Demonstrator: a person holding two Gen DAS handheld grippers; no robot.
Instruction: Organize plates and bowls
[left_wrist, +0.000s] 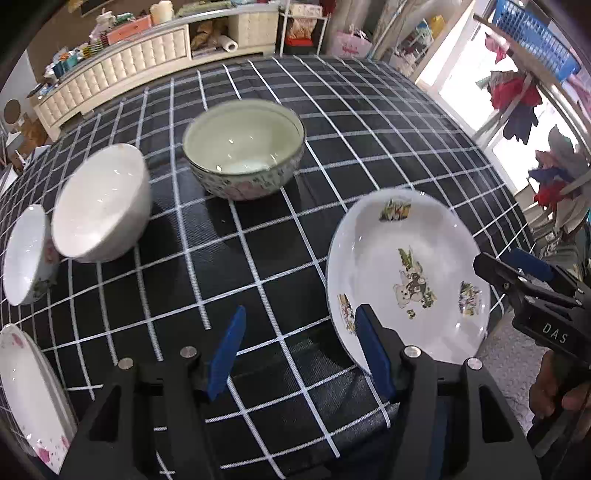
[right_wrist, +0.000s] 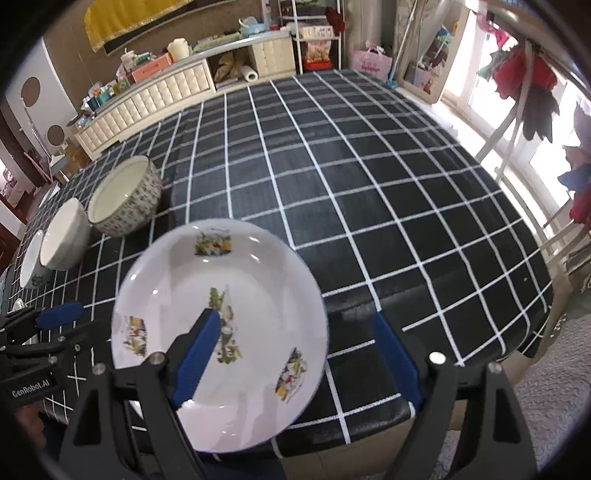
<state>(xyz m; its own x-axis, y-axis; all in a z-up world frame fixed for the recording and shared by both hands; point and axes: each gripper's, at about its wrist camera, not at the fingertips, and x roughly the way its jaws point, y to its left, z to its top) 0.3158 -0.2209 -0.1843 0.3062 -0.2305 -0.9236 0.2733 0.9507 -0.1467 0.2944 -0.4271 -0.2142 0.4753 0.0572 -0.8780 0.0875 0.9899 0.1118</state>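
A white plate with cartoon prints (left_wrist: 410, 280) (right_wrist: 229, 291) lies near the table's front edge. My right gripper (right_wrist: 295, 354) is open above it, its left finger (right_wrist: 195, 354) over the plate, its right finger beside the rim. My left gripper (left_wrist: 303, 354) is open and empty, just left of the plate. A patterned green-rimmed bowl (left_wrist: 243, 147) (right_wrist: 123, 195) stands at the middle. A plain white bowl (left_wrist: 99, 203) (right_wrist: 64, 234) and a small floral bowl (left_wrist: 27, 254) (right_wrist: 31, 260) stand left of it. A pink-flowered plate (left_wrist: 29, 391) lies at the near left.
The table has a black cloth with white grid lines (left_wrist: 258, 258) (right_wrist: 369, 184). Its front edge (right_wrist: 369, 432) runs below my right gripper. A white cabinet (left_wrist: 129, 70) stands beyond the far edge. Clothes hang at the right (right_wrist: 524, 85).
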